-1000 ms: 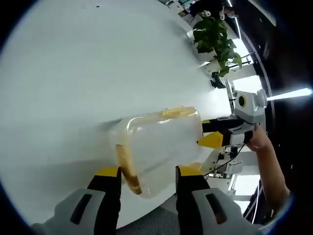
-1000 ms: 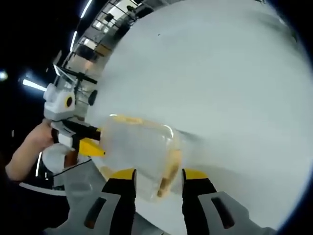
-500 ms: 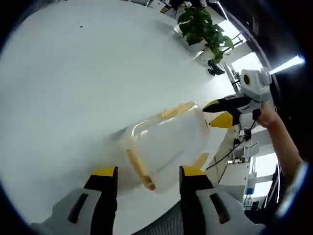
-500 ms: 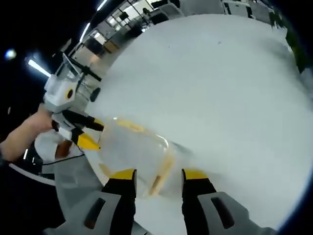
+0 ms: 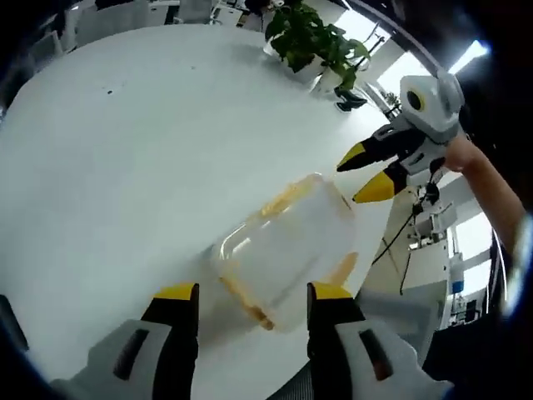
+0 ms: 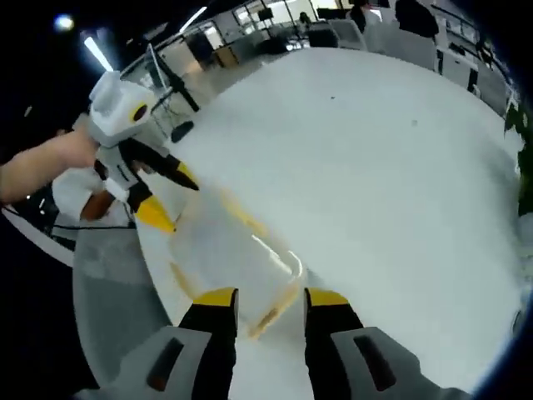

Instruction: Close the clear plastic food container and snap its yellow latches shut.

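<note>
The clear plastic food container with yellow latches [image 5: 283, 250] lies near the edge of the round white table [image 5: 125, 150], lid on, apparently so both tools can reach its short ends. The left gripper [image 5: 250, 293] hangs just off one end with jaws spread and empty. The right gripper [image 6: 262, 293] faces the opposite end [image 6: 241, 267], equally apart and holding nothing, suggesting the latches are done or about to be checked; a potted green plant [image 5: 312, 37] stands well away.

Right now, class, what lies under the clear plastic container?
The clear container rests on the white table, near its edge. The tabletop shows hazily through its walls; nothing else appears under it. Whether it holds anything cannot be told.
</note>
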Demonstrator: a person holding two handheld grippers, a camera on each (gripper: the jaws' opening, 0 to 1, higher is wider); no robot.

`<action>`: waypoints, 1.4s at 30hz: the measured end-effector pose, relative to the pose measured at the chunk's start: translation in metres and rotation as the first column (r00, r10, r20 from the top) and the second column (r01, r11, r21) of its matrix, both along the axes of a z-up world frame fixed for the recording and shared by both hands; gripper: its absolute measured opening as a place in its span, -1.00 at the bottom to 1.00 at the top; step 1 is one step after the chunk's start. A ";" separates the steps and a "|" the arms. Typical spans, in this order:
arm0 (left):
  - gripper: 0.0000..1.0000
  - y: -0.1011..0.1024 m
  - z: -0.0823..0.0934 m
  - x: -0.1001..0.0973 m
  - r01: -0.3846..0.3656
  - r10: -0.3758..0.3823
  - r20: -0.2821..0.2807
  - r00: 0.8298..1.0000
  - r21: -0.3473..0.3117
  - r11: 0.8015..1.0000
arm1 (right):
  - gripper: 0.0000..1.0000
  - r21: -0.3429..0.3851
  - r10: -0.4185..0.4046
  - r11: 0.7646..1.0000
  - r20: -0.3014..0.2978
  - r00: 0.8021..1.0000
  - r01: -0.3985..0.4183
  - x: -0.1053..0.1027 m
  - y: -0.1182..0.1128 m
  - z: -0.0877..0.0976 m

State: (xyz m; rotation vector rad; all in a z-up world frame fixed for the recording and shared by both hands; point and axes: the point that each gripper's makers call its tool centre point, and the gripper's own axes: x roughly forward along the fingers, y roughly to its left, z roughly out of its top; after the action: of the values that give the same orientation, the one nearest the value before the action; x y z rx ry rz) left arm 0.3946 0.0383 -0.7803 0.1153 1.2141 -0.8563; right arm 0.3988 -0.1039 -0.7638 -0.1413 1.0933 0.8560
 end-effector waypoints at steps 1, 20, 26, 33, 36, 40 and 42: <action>0.03 -0.002 0.001 0.001 0.033 -0.033 0.018 0.999 0.002 0.999 | -0.41 -0.001 0.018 1.000 0.010 1.000 -0.018 0.000 0.002 0.002; -0.15 -0.028 0.012 -0.011 0.327 -0.339 0.160 0.927 0.097 0.940 | -0.59 -0.036 0.169 0.985 0.045 0.985 -0.167 -0.009 0.022 0.001; -0.24 -0.034 0.013 -0.012 0.381 -0.400 0.183 0.898 0.132 0.915 | -0.61 -0.039 0.194 0.981 0.046 0.980 -0.192 -0.008 0.030 0.000; -0.27 -0.036 0.009 -0.014 0.424 -0.448 0.178 0.876 0.158 0.892 | -0.62 -0.039 0.226 0.974 0.059 0.972 -0.224 -0.007 0.038 0.001; -0.28 -0.038 0.007 -0.016 0.435 -0.458 0.173 0.872 0.156 0.887 | -0.63 -0.055 0.245 0.969 0.056 0.968 -0.242 -0.009 0.038 -0.001; -0.29 -0.042 0.009 -0.017 0.464 -0.488 0.189 0.852 0.159 0.872 | -0.62 -0.061 0.266 0.963 0.054 0.963 -0.263 -0.011 0.039 -0.002; -0.30 -0.044 0.007 -0.019 0.489 -0.514 0.192 0.836 0.165 0.857 | -0.62 -0.068 0.289 0.956 0.065 0.955 -0.284 -0.012 0.041 -0.003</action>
State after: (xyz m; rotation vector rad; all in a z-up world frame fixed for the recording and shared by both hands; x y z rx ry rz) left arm 0.3756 -0.0053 -0.7729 0.6334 1.0207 -1.1963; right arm 0.3869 -0.0633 -0.7665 -0.3853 1.0424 1.0702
